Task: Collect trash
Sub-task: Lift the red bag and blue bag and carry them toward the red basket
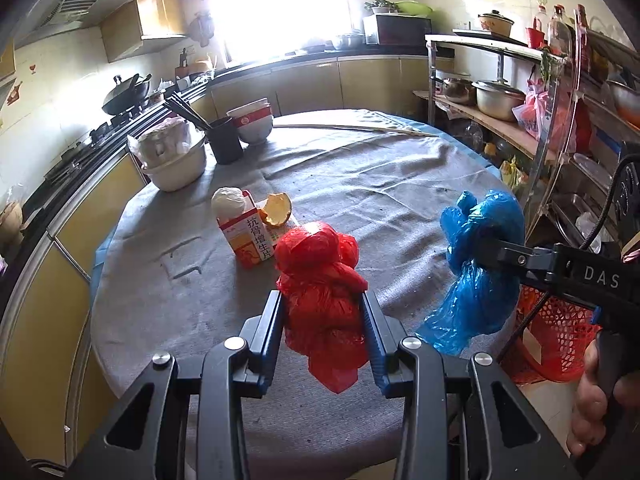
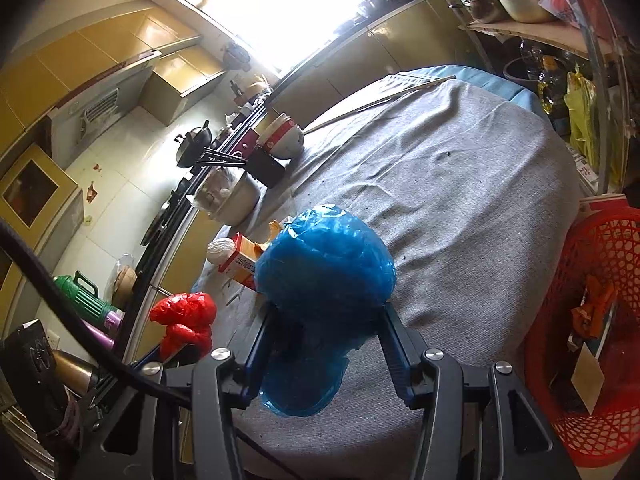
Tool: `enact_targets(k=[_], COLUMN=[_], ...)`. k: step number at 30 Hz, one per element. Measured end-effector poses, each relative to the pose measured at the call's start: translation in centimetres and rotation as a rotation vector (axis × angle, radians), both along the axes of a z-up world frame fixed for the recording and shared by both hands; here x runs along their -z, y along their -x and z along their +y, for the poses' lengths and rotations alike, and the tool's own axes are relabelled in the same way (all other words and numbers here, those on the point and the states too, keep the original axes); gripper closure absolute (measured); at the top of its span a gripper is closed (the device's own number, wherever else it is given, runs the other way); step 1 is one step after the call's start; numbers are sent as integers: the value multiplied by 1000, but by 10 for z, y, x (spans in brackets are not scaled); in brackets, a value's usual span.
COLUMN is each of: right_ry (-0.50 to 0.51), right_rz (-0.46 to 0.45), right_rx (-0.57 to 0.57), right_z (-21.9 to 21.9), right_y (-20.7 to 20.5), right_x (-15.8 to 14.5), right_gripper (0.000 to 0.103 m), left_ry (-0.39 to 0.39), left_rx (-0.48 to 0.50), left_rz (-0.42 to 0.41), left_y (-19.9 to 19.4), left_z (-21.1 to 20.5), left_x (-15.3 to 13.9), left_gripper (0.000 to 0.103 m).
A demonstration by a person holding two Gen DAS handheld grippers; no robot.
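Observation:
My left gripper [image 1: 322, 300] is shut on a crumpled red plastic bag [image 1: 320, 280] and holds it above the grey-clothed round table [image 1: 380, 184]. My right gripper [image 2: 326, 320] is shut on a crumpled blue plastic bag [image 2: 324, 272], held over the table's right side; that bag also shows in the left wrist view [image 1: 480, 248]. The red bag shows at the lower left of the right wrist view [image 2: 186, 320]. On the table lie a red-and-orange carton [image 1: 250, 236], a white paper ball [image 1: 228, 200] and an orange peel [image 1: 276, 210]. A red mesh waste basket [image 2: 592, 320] stands on the floor to the right.
At the table's far left stand a bowl with a bagged item [image 1: 174, 156], a black cup of chopsticks [image 1: 224, 140] and stacked bowls [image 1: 252, 120]. A long thin stick [image 1: 352, 128] lies at the far edge. A metal shelf with pots [image 1: 496, 100] stands on the right, a counter with a stove [image 1: 124, 96] on the left.

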State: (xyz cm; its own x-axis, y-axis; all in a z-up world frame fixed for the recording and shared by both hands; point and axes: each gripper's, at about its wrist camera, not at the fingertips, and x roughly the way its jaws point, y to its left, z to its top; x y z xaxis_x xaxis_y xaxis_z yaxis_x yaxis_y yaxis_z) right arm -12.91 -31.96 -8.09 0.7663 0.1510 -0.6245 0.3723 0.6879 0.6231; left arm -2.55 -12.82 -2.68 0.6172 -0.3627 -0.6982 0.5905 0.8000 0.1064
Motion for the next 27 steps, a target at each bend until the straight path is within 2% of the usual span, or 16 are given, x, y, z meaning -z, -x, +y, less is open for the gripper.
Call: enact_targets(k=[27], right_ry=[-39], right_rz=[14], right_rx=[57], right_z=[-25], right_y=[27], right_x=[14], right_gripper=[49], left_ry=[-47], left_rx=[36], left_rz=[21], left_y=[3], left_z=[-19], left_x=[15], left_gripper=[63])
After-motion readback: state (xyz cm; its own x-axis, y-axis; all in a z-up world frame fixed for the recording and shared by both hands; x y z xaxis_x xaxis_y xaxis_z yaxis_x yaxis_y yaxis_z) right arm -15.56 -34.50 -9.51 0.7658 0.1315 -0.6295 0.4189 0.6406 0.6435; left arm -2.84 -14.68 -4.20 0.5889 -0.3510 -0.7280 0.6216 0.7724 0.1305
